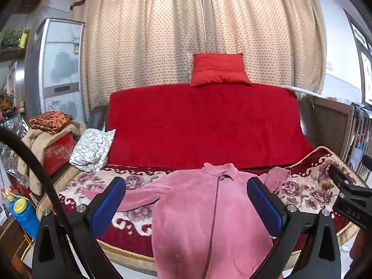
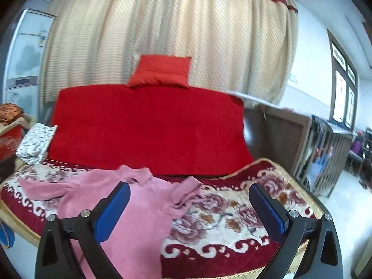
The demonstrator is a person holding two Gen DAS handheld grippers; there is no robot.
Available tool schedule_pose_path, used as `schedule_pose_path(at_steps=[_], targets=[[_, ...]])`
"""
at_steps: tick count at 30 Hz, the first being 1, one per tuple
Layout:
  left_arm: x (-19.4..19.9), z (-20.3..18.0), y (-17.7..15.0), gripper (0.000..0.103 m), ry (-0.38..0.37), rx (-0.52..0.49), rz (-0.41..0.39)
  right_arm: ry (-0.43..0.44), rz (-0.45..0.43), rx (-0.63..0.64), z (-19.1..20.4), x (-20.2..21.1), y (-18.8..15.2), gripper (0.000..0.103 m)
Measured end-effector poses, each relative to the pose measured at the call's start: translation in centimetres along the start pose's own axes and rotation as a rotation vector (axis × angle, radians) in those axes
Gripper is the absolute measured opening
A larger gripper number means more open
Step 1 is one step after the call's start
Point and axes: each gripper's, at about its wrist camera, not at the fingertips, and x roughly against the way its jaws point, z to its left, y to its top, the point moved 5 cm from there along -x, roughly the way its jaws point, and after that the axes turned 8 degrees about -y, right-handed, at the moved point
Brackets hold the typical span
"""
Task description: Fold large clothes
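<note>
Now, step: I see the pink fleece zip-front garment [image 1: 197, 209] spread on the floral red-and-cream sofa cover [image 2: 232, 209], unfolded.
Left gripper [image 1: 186, 204]: wide, empty.
Right gripper [image 2: 189, 209]: wide, empty (bunched sleeve near).
Next: I'd pinch a sleeve and fold inward.

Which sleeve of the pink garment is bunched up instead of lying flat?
The sleeve on the image-right of the pink garment; it lies crumpled, while the other sleeve stretches out flat.

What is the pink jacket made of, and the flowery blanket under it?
The pink zip-front jacket looks like soft fleece or velour: matte, fuzzy, no shine. The flowery red-and-cream blanket seems a plush, short-pile fabric with a printed rose pattern and gold corded edge. Exact fibres cannot be told.
</note>
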Motion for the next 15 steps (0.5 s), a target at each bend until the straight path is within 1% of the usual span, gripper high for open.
schedule_pose_path(at_steps=[3, 5, 6, 7, 8, 9, 15], targets=[[0.8, 0.6, 0.3, 0.103, 0.016, 0.003, -0.023, 0.033, -0.024, 0.004, 1.1, 1.9, 0.9, 0.103], [1.0, 0.9, 0.2, 0.103, 0.025, 0.001, -0.037, 0.043, -0.035, 0.005, 1.6, 2.6, 1.3, 0.103], [1.0, 1.2, 0.7, 0.103, 0.024, -0.002, -0.023, 0.054, -0.037, 0.006, 1.9, 3.0, 1.4, 0.103], [1.4, 1.6, 0.8, 0.103, 0.028, -0.003, -0.028, 0.063, -0.035, 0.008, 2.0, 3.1, 1.6, 0.103], [1.8, 1.4, 1.0, 0.103, 0.039, -0.003, -0.051, 0.069, -0.035, 0.008, 2.3, 3.2, 1.6, 0.103], [1.8, 1.6, 0.9, 0.103, 0.042, -0.005, -0.057, 0.070, -0.035, 0.009, 2.6, 3.3, 1.5, 0.103], [1.3, 2.1, 0.1, 0.103, 0.049, 0.013, -0.002, 0.087, -0.023, 0.012, 3.7, 3.3, 1.2, 0.103]])
